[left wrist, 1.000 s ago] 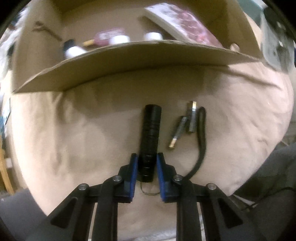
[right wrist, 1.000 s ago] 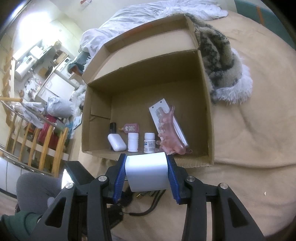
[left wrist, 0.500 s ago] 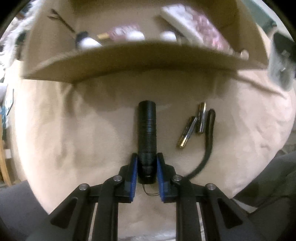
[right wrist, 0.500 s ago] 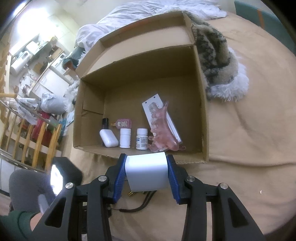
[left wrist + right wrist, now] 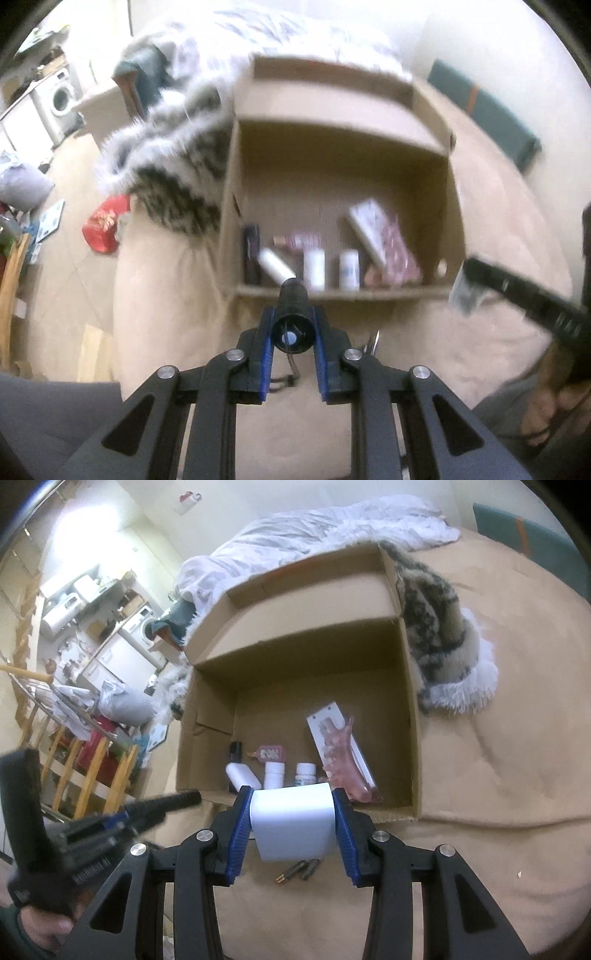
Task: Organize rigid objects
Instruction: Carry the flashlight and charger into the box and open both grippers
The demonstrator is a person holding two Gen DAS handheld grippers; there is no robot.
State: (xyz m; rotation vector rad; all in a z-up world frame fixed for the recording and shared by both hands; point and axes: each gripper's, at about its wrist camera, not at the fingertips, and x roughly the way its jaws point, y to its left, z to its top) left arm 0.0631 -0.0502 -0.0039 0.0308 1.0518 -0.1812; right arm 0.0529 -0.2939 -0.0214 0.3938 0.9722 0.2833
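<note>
My left gripper (image 5: 293, 326) is shut on a black flashlight (image 5: 293, 314) and holds it in the air, pointing at the front wall of the open cardboard box (image 5: 332, 292). From the right wrist view the left gripper (image 5: 147, 810) hangs left of the box (image 5: 410, 720). My right gripper (image 5: 291, 814) is shut on a white block (image 5: 291, 821) just before the box's front edge. Two white bottles (image 5: 275, 773), a pink hair claw (image 5: 343, 770), a white case (image 5: 242, 775) and a carded pack (image 5: 330, 722) lie inside. Batteries (image 5: 299, 869) lie on the bedspread below the block.
The box sits on a beige bedspread (image 5: 498, 775). A furry patterned throw (image 5: 436, 627) presses against the box's right side, with a white duvet (image 5: 314, 535) behind. A wooden railing (image 5: 85, 775) and room clutter lie off the bed's left edge.
My left gripper has risen off the bedspread with the flashlight and tipped up, so the box interior now shows. The batteries and cord dropped out of its view. The right gripper has hardly moved.
</note>
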